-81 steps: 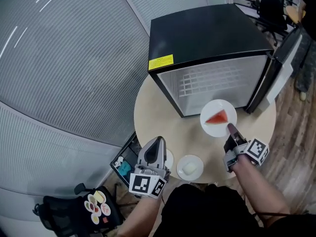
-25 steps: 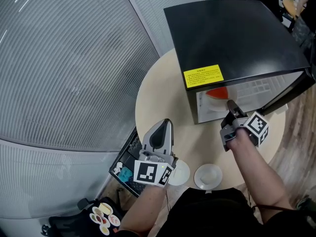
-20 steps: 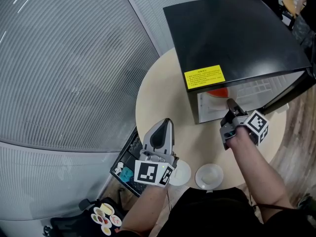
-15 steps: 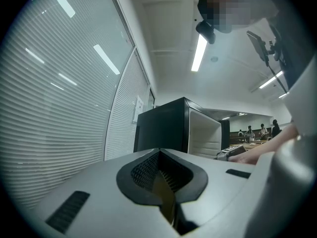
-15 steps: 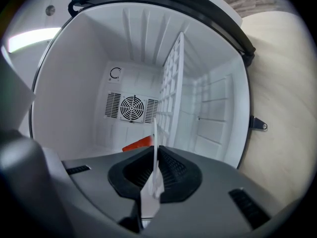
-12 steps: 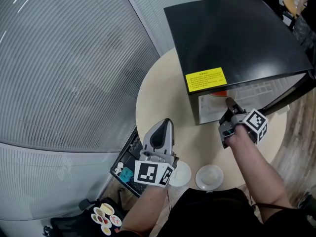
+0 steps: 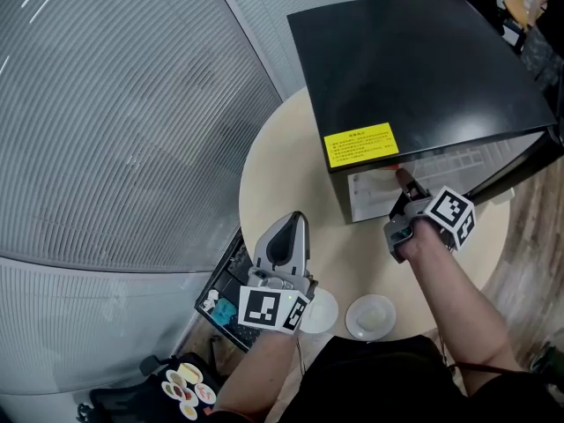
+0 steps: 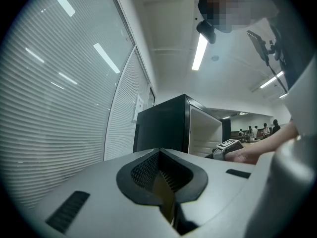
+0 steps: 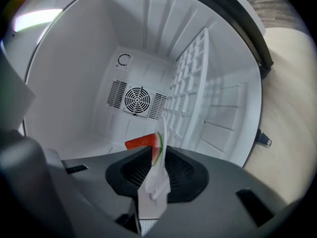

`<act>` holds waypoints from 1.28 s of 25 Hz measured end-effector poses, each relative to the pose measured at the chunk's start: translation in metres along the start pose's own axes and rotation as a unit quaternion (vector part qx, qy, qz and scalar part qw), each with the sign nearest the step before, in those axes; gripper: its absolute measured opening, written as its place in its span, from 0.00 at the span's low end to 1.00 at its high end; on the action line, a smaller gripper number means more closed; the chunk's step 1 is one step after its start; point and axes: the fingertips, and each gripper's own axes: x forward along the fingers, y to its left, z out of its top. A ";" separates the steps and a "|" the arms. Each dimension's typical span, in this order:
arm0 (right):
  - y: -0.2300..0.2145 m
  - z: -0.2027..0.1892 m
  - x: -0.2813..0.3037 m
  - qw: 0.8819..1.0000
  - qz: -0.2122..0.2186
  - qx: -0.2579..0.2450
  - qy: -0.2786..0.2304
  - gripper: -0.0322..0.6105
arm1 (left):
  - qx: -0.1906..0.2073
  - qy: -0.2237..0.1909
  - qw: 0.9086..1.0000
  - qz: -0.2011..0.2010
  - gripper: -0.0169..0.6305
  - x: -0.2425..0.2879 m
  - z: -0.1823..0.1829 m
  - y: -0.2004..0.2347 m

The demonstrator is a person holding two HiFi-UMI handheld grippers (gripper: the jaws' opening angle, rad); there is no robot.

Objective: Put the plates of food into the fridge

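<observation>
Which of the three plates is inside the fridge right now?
The watermelon plate; the plate of pale food and the half-hidden plate beside it sit outside on the table.

Three plates: fridge plate point(image 9: 158, 181) with one watermelon slice point(image 9: 142, 143), plus right plate point(image 7: 370, 315) and left plate point(image 7: 324, 311) on one desk point(image 7: 282, 166). One fridge point(image 7: 423, 60).
</observation>
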 end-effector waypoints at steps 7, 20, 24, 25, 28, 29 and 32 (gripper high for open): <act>0.016 -0.009 0.002 0.994 -0.013 -0.093 0.049 0.36 | 0.005 0.005 1.000 0.000 0.04 0.001 0.001 -0.006; -0.001 -0.018 -0.009 0.993 -0.034 -0.083 0.077 0.43 | 0.009 0.002 1.000 0.007 0.04 -0.005 0.006 -0.015; -0.001 -0.014 -0.013 0.994 -0.018 -0.078 0.072 0.43 | 0.010 -0.001 1.000 0.009 0.04 -0.009 0.007 -0.021; -0.001 -0.014 -0.015 0.994 -0.013 -0.075 0.073 0.43 | 0.008 -0.003 1.000 0.007 0.04 -0.009 0.008 -0.023; -0.002 -0.011 -0.020 0.995 -0.006 -0.065 0.069 0.43 | 0.015 -0.005 1.000 -0.005 0.03 -0.011 0.011 -0.034; -0.004 -0.010 -0.023 0.995 -0.007 -0.066 0.068 0.43 | 0.020 -0.003 1.000 -0.008 0.03 -0.011 0.011 -0.039; -0.007 -0.006 -0.030 0.995 -0.006 -0.070 0.065 0.43 | 0.027 0.000 1.000 -0.006 0.03 -0.013 0.014 -0.048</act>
